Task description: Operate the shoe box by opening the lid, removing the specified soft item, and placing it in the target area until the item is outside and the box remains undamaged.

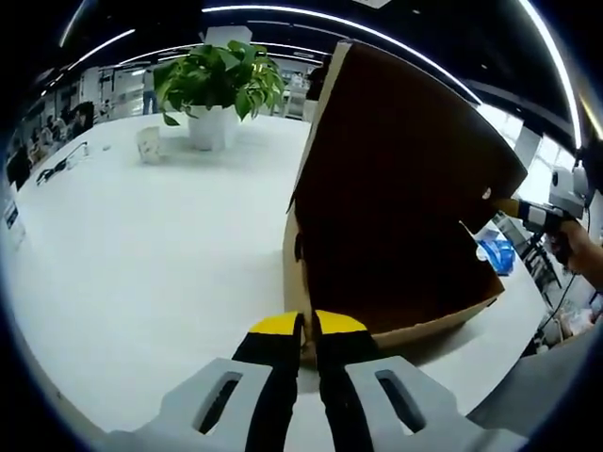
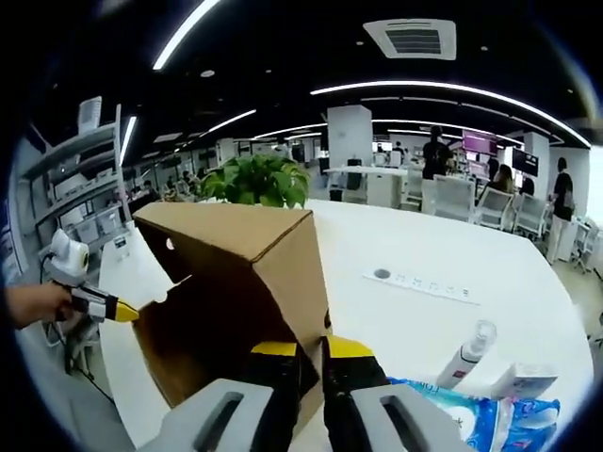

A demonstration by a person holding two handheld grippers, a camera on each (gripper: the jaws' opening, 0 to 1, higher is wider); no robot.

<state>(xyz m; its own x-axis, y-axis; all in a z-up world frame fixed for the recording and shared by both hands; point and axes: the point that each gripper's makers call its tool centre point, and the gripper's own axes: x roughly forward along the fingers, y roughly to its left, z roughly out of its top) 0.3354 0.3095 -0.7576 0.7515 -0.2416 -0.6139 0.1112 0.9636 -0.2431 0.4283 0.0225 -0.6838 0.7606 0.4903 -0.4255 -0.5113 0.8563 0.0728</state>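
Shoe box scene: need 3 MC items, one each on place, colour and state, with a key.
1. Where does the potted plant stand?
A. inside the shoe box
B. on the white table, beyond the shoe box
C. on the floor

2. What colour are the jaw tips of the left gripper?
A. yellow
B. red
C. blue

3. What state is the shoe box in?
A. taped shut
B. crushed flat
C. open, with its inside showing

Key:
1 B: in the left gripper view the plant's white pot sits on the white table, past the box's far side.
2 A: both tips are yellow above black jaws.
3 C: the brown lid panel stands raised and the dark interior faces the left gripper view.
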